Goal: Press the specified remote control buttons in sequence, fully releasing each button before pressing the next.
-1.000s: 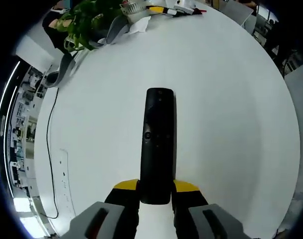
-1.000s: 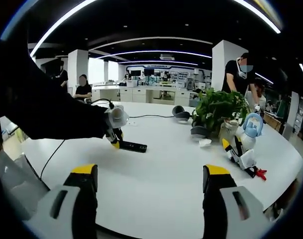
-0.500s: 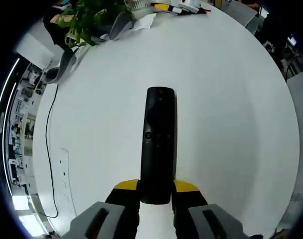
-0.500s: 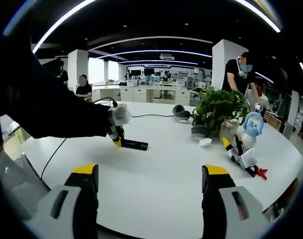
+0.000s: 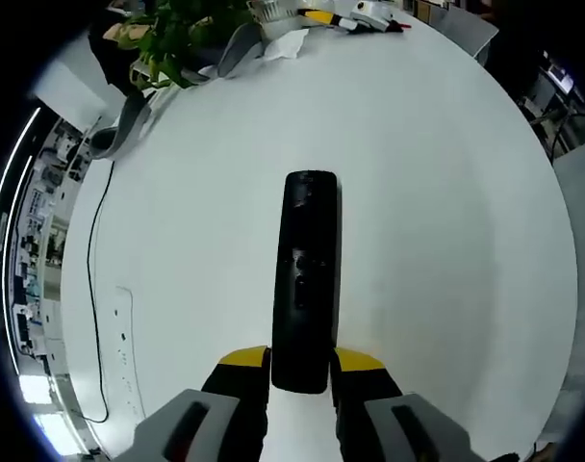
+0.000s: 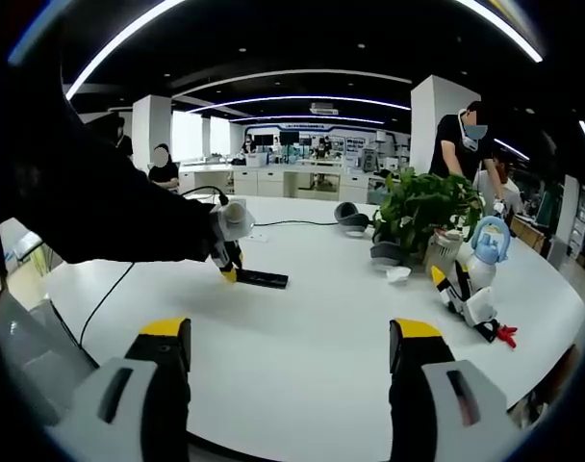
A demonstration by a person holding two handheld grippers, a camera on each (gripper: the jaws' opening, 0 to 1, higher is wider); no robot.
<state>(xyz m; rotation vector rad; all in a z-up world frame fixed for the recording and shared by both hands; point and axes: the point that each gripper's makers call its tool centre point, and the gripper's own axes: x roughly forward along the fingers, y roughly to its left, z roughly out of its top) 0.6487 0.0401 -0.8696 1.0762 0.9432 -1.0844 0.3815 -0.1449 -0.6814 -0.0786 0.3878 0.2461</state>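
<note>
A long black remote control [image 5: 306,279] runs up the middle of the left gripper view over the white table [image 5: 437,212]. My left gripper [image 5: 302,364] is shut on its near end, yellow-tipped jaws on both sides. In the right gripper view the same remote [image 6: 261,279] is small and far off, held out by the left gripper [image 6: 225,264] at the end of a dark sleeve. My right gripper [image 6: 288,339] hovers open above the near table, nothing between its fingers [image 6: 165,332].
A potted plant [image 6: 424,212], grey headphones [image 6: 350,218], a crumpled tissue [image 6: 398,274] and a small toy robot [image 6: 470,279] stand at the right. A black cable [image 5: 92,289] trails along the table's left. People stand and sit in the office behind.
Both views shifted slightly with the hands. In the left gripper view the remote sits a touch differently in the jaws. The right gripper stays open.
</note>
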